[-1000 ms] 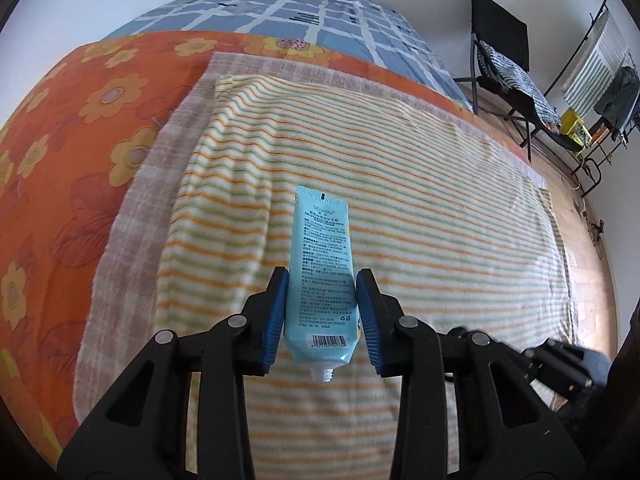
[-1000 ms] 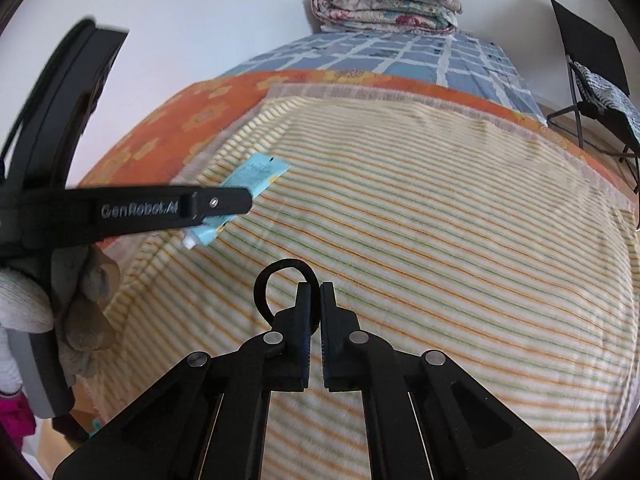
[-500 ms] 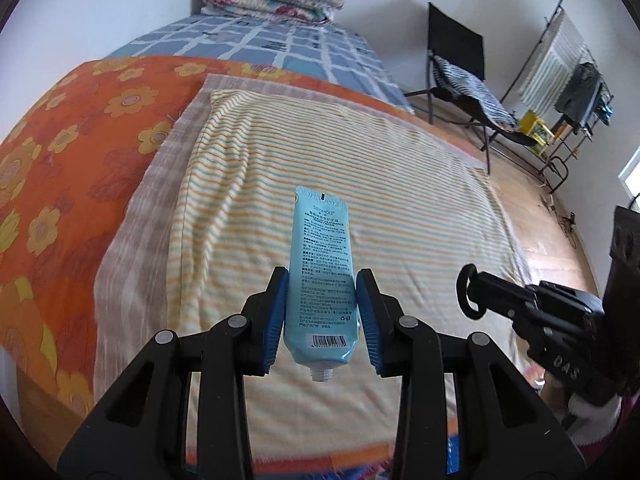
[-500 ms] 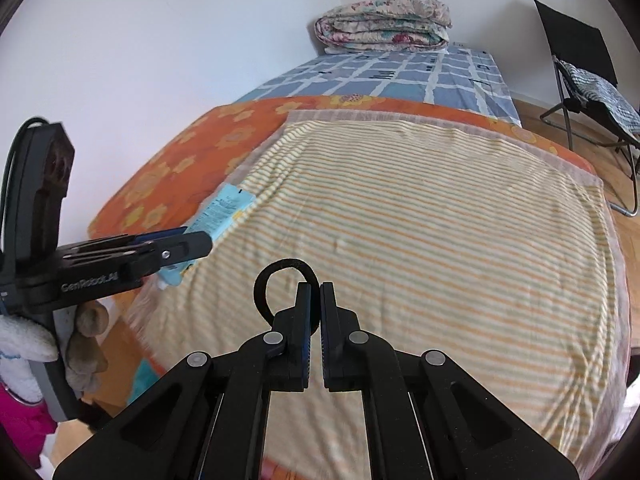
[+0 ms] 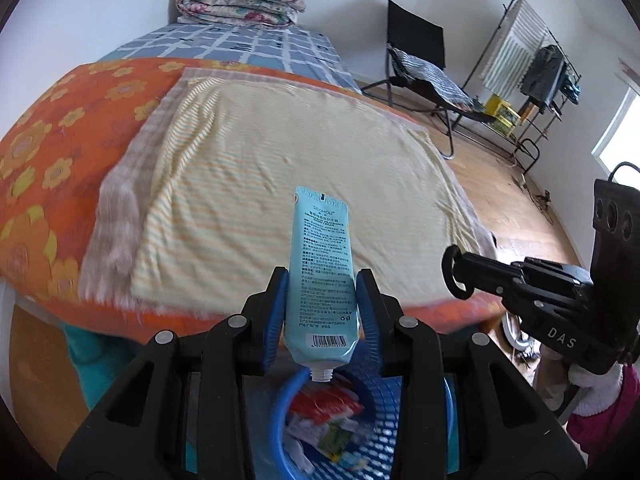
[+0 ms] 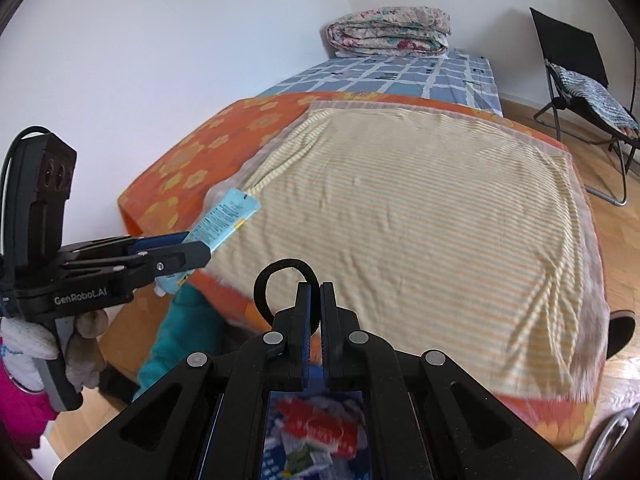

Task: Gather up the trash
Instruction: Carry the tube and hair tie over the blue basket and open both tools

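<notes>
My left gripper (image 5: 322,300) is shut on a light blue tube (image 5: 322,276), cap end towards me; it also shows at the left of the right wrist view (image 6: 224,222). My right gripper (image 6: 314,304) is shut on a black hair tie (image 6: 276,276), whose loop sticks up to the left; it shows at the right of the left wrist view (image 5: 454,272). Both grippers hang off the foot of the bed, above a blue mesh basket (image 5: 384,400) holding red and white wrappers (image 6: 320,428).
The bed has a striped yellow cover (image 5: 288,168) over an orange flowered sheet (image 5: 60,132), with a folded quilt (image 5: 240,4) at the far end. A black folding chair (image 5: 420,64) and a clothes rack (image 5: 532,76) stand on the wooden floor to the right.
Both grippers have pulled back from over the bed to past its foot edge, and the blue basket with wrappers has come into view beneath them. Both grips are unchanged.
</notes>
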A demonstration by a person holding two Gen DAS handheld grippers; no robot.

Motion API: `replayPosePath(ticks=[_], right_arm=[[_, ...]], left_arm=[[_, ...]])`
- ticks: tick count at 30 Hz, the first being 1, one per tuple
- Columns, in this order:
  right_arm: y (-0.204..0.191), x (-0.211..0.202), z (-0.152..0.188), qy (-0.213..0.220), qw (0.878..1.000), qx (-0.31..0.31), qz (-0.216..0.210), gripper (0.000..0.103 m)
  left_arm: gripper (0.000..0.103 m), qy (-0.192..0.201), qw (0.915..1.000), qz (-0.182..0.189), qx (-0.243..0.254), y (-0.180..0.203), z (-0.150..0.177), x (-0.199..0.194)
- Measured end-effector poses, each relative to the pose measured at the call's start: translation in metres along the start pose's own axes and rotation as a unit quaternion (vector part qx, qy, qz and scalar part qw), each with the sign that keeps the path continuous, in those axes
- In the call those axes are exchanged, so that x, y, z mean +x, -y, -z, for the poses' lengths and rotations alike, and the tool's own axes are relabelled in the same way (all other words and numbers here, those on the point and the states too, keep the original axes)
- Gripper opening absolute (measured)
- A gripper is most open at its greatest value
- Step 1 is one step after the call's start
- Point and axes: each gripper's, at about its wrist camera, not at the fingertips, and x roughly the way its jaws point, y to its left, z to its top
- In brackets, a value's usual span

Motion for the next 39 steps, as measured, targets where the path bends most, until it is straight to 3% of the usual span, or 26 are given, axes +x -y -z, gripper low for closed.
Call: replayPosePath(ticks=[10,20,30,39], right_arm=[[-0.008,-0.031,0.061,-0.018,1.0,0.01,0.006,0.003],[-0.007,-0.031,0.108,-0.046,0.998,0.033,0.019,0.003],[0.001,-0.023,0.139,-0.061,0.995,0.07,0.026,0.003],[0.002,-0.015,0.151,-0.077,0.994,0.076,0.021,0.003]], left_arm=[[0.035,-0.029,0.9993,0.025,-0.002,0.031,0.07,-0.014],[0.035,-0.073,0.9967,0.032,-0.017,0.04,0.119,0.002],[0.035,-0.117,0.9924,0.031,-0.024,0.043,0.155,0.028],[0.035,-0.138,0.9901,0.015,-0.022,0.04,0.168,0.041]])
